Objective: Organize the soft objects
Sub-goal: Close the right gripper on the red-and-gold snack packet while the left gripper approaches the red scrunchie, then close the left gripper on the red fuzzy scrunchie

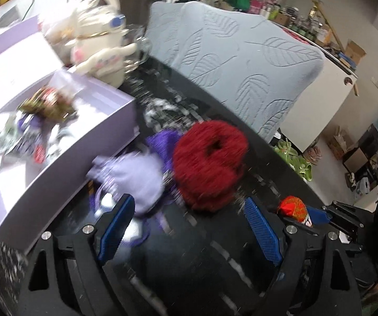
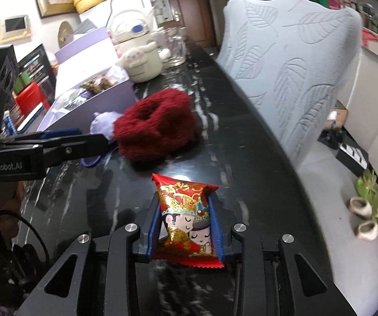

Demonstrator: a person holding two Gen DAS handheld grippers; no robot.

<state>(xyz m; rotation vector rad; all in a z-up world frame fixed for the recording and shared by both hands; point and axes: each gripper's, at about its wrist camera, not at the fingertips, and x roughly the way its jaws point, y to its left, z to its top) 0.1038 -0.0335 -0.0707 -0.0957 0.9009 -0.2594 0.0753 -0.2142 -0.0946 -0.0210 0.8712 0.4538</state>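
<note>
My right gripper (image 2: 185, 197) is shut on a red and gold snack packet (image 2: 186, 216), held just above the black marble counter (image 2: 241, 144). In the left wrist view that packet (image 1: 293, 206) shows at the right, in the right gripper (image 1: 318, 216). A dark red fluffy ring (image 1: 210, 163) lies on the counter just beyond my left gripper (image 1: 189, 202), which is open with nothing between its pads. A lilac pouch (image 1: 133, 176) lies by its left finger, against an open lavender box (image 1: 57, 163) that holds several small items. The red ring (image 2: 157, 126) sits ahead of the packet.
A large pale blue leaf-embossed pillow (image 1: 231, 63) stands along the counter's right edge. A cream plush dog (image 1: 96, 55) and a glass jug (image 2: 173, 47) stand behind the box. A darker purple item (image 1: 162, 142) lies beside the ring. Slippers (image 2: 368, 210) lie on the floor.
</note>
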